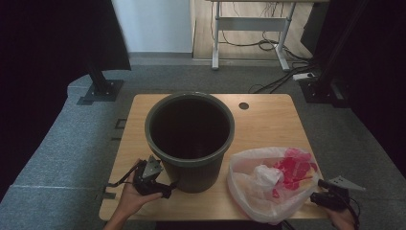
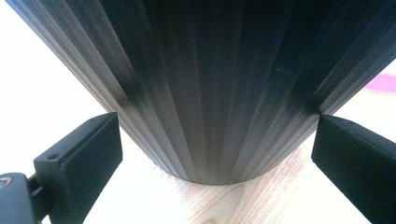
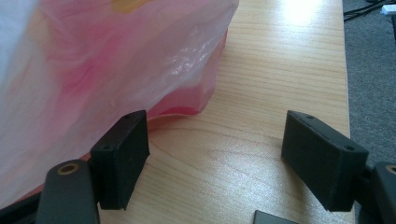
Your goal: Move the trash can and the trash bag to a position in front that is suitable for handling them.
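High view: the bin (image 1: 190,139) stood at centre, the left gripper (image 1: 165,188) spread wide against its base; the right gripper (image 1: 320,184), open and empty, lay beside the bag (image 1: 268,184) at lower right.

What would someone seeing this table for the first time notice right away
A big dark ribbed bin stands open in the middle of the wooden table. To its right, at the table's near right corner, lies a clear plastic bag with red and white contents. The left gripper sits at the bin's base with its jaws open on either side of the wall, and the right gripper is open beside the bag.
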A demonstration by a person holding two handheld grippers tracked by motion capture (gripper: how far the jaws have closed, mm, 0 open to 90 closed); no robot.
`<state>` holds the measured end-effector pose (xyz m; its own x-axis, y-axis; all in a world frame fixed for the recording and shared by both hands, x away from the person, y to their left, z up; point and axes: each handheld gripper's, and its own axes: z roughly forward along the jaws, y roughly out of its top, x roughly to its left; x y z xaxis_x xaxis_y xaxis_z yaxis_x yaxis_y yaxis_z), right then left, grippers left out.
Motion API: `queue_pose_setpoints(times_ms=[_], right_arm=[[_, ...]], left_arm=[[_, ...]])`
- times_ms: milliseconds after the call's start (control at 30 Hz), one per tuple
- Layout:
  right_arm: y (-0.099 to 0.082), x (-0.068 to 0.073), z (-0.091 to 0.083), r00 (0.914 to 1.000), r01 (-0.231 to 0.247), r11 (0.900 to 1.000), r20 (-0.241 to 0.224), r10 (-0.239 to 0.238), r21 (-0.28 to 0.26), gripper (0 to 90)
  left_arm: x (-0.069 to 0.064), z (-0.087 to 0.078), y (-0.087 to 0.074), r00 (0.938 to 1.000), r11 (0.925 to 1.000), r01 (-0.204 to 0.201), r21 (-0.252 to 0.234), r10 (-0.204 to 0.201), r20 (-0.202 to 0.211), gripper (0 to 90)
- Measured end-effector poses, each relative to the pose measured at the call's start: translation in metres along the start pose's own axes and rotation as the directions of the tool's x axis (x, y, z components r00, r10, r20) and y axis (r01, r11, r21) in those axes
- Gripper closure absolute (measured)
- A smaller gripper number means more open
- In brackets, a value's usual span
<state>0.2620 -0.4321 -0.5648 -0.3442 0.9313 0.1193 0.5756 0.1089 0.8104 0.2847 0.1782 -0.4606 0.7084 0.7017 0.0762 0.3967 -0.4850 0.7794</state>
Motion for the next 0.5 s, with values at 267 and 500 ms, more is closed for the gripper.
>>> queue_pose_setpoints(times_ms=[267,500], right_arm=[[0.0,0.0,0.0,1.0,-0.002,1.0,0.0,0.002,0.0,22.9],[0.0,0.0,0.0,1.0,-0.003,1.0,0.0,0.003,-0.001,23.0]], left_arm=[[0.005,0.005,0.006,0.9999,0.9999,-0.006,0.013,0.006,-0.011,2.1],[0.013,0.011,0.012,0.9998,0.9996,-0.016,0.023,0.016,0.008,2.3]])
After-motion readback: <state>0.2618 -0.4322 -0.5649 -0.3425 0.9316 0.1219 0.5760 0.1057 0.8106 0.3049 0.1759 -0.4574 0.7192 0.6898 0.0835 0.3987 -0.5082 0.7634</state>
